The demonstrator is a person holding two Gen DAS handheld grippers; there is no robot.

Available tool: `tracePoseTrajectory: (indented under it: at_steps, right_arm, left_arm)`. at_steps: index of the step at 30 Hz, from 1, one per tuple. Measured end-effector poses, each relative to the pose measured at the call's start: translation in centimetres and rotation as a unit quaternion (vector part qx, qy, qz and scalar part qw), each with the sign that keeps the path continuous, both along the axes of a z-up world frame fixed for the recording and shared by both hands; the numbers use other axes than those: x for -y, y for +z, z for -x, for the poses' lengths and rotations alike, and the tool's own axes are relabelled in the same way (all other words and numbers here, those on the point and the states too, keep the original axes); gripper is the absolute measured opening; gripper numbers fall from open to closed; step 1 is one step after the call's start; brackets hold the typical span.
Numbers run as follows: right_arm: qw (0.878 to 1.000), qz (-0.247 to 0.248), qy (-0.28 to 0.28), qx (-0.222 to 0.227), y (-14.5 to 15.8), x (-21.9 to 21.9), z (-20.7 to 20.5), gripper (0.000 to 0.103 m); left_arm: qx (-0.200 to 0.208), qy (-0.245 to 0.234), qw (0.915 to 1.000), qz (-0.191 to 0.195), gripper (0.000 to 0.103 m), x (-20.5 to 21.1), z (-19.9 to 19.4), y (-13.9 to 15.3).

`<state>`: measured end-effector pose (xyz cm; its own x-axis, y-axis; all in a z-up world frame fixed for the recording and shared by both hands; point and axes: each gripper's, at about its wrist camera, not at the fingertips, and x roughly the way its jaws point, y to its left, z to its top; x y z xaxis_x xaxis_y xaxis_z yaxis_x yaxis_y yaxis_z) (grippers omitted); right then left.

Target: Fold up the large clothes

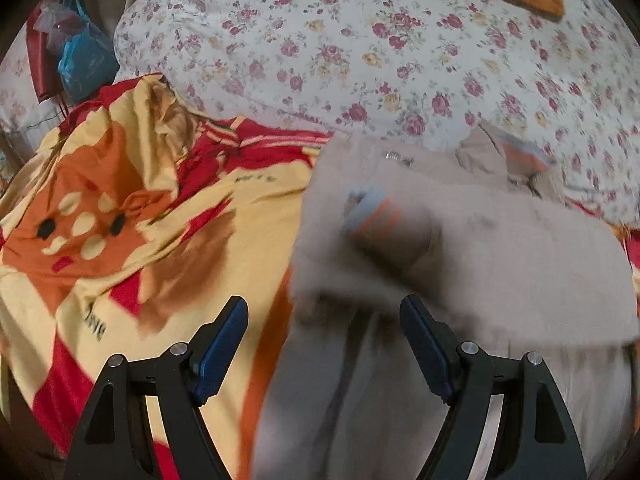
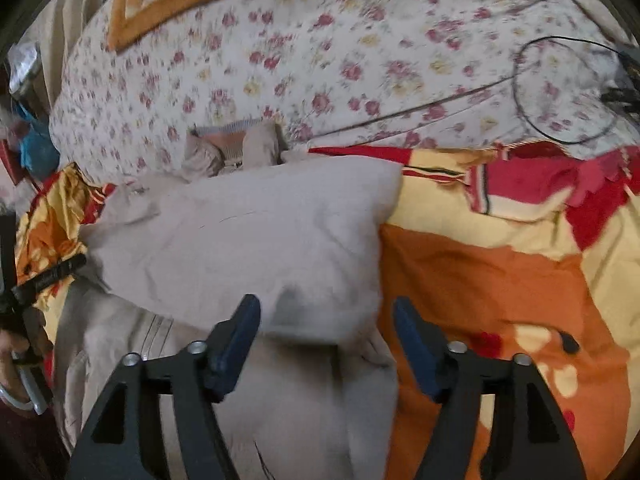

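Across both frames: one floral quilt [image 1: 360, 52] up top, one yellow-red-orange cartoon blanket [image 1: 120, 208] below, one folded beige garment [image 2: 248, 240] centre. Left gripper [image 1: 324, 320] and right gripper [image 2: 326, 316] agape, empty. Only in right view: black cable loop [image 2: 560, 92].

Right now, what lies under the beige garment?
The beige garment rests on a red, yellow and orange printed blanket, visible around it. Whatever lies directly beneath is covered.

A bed under a red, yellow and orange cartoon sheet [image 1: 120, 208]; a floral quilt [image 1: 360, 48] is heaped along its far edge, beige curtain [image 2: 60, 32] behind.
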<state>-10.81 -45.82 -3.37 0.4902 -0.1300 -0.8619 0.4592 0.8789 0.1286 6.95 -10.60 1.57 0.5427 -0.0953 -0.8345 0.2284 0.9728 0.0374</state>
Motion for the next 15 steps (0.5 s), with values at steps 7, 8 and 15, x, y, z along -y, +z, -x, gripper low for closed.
tracePoseTrajectory:
  at_steps: [7,8,15]
  right_arm:
    - [1.000,-0.020,0.015,-0.019,-0.1,-1.4,2.8,0.071]
    - [0.999,-0.020,0.018,-0.024,-0.1,-1.8,3.3,0.071]
    - [0.997,-0.051,0.040,-0.039,-0.1,-3.6,7.8,0.071]
  left_arm:
    - [-0.015,-0.009,0.9994,0.028,0.078,-4.5,4.8,1.3]
    - [-0.018,-0.013,0.9993,0.030,0.078,-4.9,5.5,1.5]
    - [-0.032,-0.033,0.9989,0.007,0.078,-8.0,9.8,2.0]
